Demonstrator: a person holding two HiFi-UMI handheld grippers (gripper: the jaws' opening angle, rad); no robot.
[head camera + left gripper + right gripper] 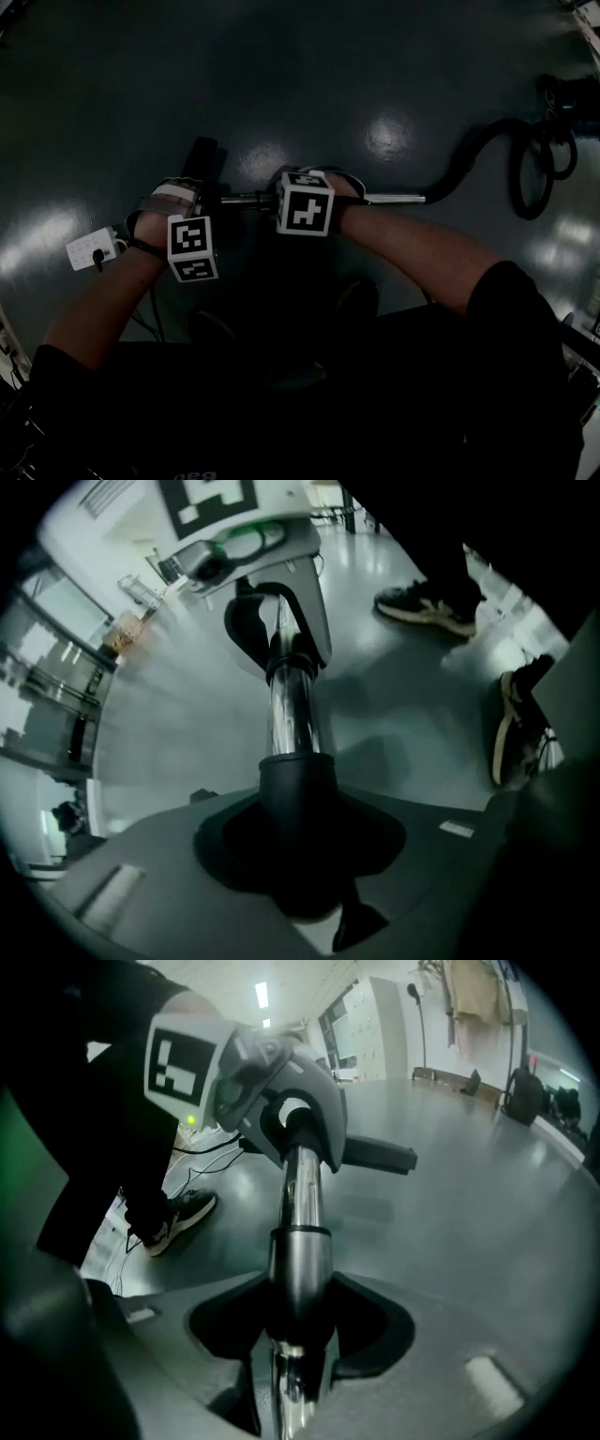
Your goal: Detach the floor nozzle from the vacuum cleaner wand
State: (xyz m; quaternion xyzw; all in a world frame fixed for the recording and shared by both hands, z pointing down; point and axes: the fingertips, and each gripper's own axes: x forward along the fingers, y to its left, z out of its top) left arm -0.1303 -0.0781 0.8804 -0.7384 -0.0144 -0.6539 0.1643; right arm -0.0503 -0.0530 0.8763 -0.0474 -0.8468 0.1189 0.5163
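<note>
Crosswise lies the wand point(394, 198) — floor nozzle point(201, 156) end left, hose point(457, 168) right.

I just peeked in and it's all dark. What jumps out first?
The shiny wand stretches across the middle. The right claw is clamped on it, and the left claw is clamped on the black neck of the floor nozzle at its left end. A black hose curls away at the right.
</note>
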